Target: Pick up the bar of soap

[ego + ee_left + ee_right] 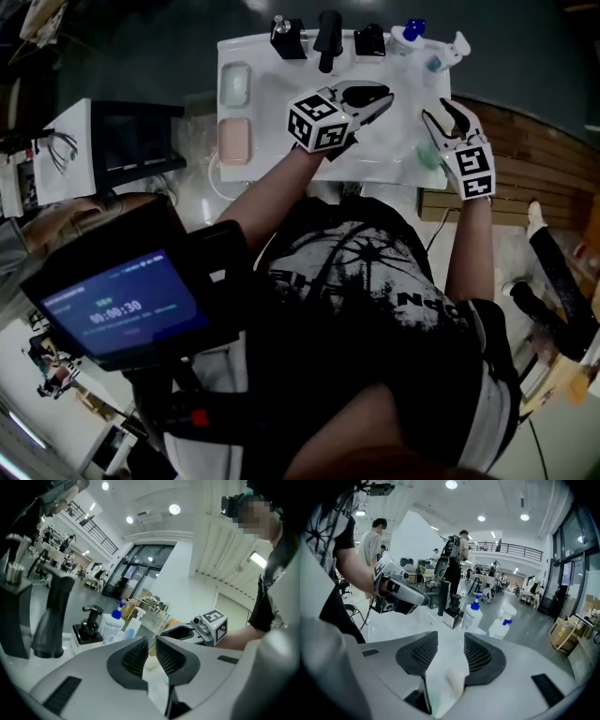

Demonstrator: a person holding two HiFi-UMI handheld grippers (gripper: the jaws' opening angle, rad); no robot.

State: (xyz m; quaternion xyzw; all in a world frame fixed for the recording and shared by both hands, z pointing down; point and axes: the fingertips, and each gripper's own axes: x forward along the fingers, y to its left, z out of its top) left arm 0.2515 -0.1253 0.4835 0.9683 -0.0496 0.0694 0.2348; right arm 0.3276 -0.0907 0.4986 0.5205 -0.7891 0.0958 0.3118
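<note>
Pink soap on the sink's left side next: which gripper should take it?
Probably left. The left gripper hangs over the basin, nearer the pink soap; the right gripper sits at the basin's right edge, beyond the left arm.

Premises are presenting as an open-plan lab hall: a mezzanine railing (511,550) and ceiling downlights (451,484) are showing far off, people (371,543) are standing about, and a white washbasin (272,94) rig is sitting near.

The bar of soap (455,679) is showing as a small, pale off-white, rounded lump, blurred, lying low in the gap between the jaws of the right gripper (451,644), against the white sink (272,94); whether it is touching a jaw is not showing
</note>
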